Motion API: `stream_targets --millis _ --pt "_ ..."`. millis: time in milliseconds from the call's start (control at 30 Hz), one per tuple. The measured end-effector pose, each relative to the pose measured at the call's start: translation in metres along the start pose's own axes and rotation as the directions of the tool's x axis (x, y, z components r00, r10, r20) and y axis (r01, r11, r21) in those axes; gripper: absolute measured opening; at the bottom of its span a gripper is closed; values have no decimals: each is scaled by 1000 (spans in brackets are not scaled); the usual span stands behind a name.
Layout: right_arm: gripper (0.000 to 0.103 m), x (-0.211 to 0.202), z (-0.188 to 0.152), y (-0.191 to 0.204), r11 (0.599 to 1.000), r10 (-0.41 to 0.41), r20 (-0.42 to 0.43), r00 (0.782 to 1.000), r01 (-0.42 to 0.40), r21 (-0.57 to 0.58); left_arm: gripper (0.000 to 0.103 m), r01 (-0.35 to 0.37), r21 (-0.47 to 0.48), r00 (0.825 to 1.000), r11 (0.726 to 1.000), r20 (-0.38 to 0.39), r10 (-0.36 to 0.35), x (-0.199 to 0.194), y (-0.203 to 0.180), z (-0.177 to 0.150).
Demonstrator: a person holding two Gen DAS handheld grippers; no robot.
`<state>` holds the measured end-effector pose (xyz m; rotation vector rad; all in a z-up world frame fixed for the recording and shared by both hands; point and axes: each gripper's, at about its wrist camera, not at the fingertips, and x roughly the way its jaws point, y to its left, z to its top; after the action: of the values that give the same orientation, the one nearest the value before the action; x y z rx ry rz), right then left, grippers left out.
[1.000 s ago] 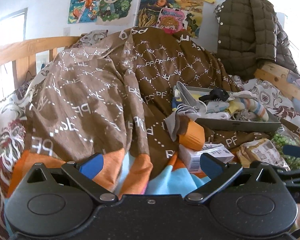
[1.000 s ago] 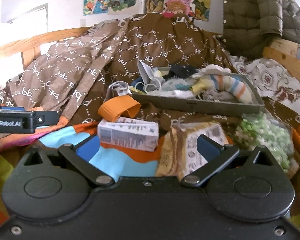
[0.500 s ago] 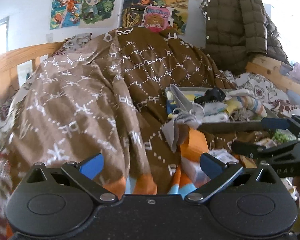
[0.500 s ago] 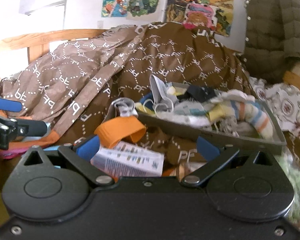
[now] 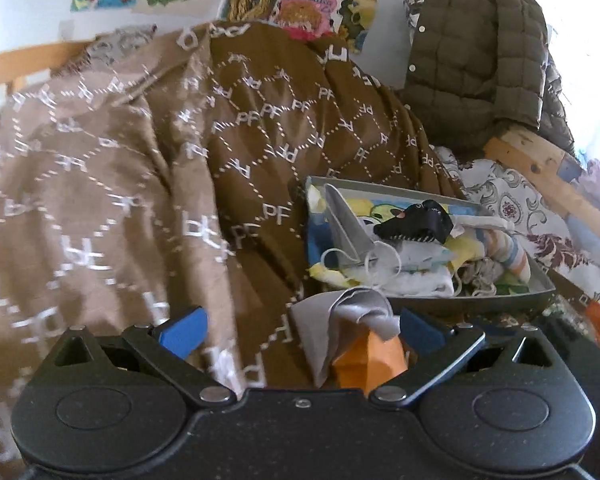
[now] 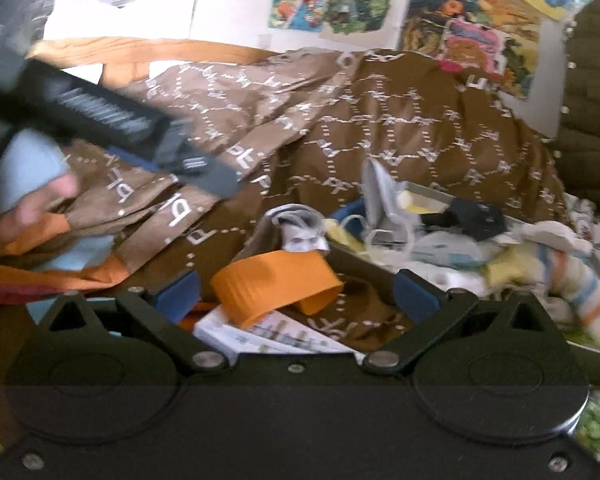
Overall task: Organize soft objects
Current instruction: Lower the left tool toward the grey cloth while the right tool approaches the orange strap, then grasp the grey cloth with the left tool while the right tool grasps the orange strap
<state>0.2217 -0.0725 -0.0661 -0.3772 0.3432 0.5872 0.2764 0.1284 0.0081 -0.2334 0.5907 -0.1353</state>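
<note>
A grey and orange sock (image 5: 366, 322) lies on the brown patterned blanket (image 5: 140, 180), just in front of a grey tray (image 5: 480, 304). The tray holds several soft items: a striped sock (image 5: 504, 248), a grey face mask (image 5: 348, 224) and a black piece (image 5: 420, 222). My left gripper (image 5: 300, 328) is open, and the sock sits by its right finger. My right gripper (image 6: 296, 292) is open too, with the sock's orange cuff (image 6: 276, 284) between its pads. The same tray (image 6: 360, 262) is at right. The left gripper's body (image 6: 100, 120) and a hand (image 6: 32, 200) show at upper left.
A white carton (image 6: 260, 332) lies under the orange cuff. A bag of green bits (image 6: 596, 424) is at lower right. An olive quilted jacket (image 5: 476, 60) hangs over the wooden bed rail (image 5: 540, 160). Posters cover the wall behind.
Both grippers have moved forward toward the sock and tray, which now look bigger. The left gripper has swung right, so the sock sits between its fingers. The right gripper has closed in on the orange cuff.
</note>
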Motion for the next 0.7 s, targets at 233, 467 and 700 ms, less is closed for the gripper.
stream_targets --millis 233,467,700 --pt "91 21 0 13 995 77 -42 996 -79 -56 97 81 -94 995 992 -44 -85 37 6 11" --pt "78 32 -4 14 995 78 -70 994 -82 -53 80 116 -145 989 983 -73 -128 57 10 12" --pt "69 43 -3 28 992 52 -66 996 -60 -112 47 138 -151 983 979 -102 -154 70 10 7"
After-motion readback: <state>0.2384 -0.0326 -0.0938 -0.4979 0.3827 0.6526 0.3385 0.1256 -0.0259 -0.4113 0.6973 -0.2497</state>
